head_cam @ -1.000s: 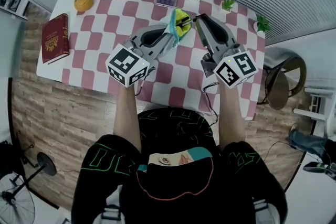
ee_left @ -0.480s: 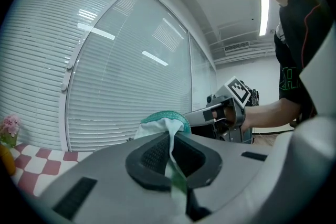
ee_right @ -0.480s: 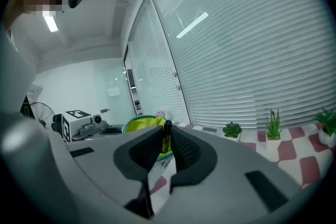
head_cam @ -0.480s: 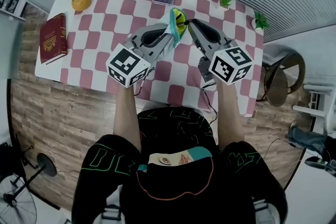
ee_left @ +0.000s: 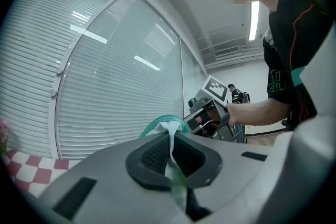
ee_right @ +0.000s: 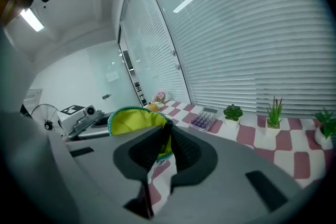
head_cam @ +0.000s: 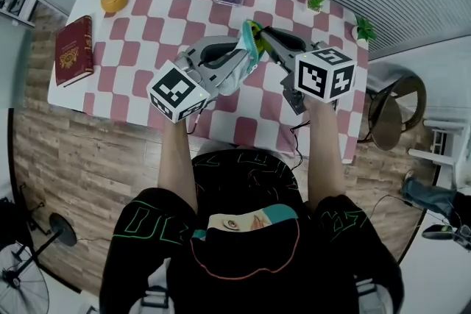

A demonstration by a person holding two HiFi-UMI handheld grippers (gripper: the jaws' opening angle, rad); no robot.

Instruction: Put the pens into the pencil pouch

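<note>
Lower and tipped further down than a second ago, the right gripper (head_cam: 263, 35) now sits closer to the white fabric pencil pouch with teal zipper and yellow lining (head_cam: 250, 38). The pouch is at the upper centre of the head view, held above the pink-and-white checked table (head_cam: 169, 11). The jaws stand narrow and have just eased slightly apart, with a slim dark pen (ee_right: 165, 138) held between them at the pouch's open mouth. The left gripper (head_cam: 241, 55) is clamped tight on the pouch's rim, left of the mouth.
</note>
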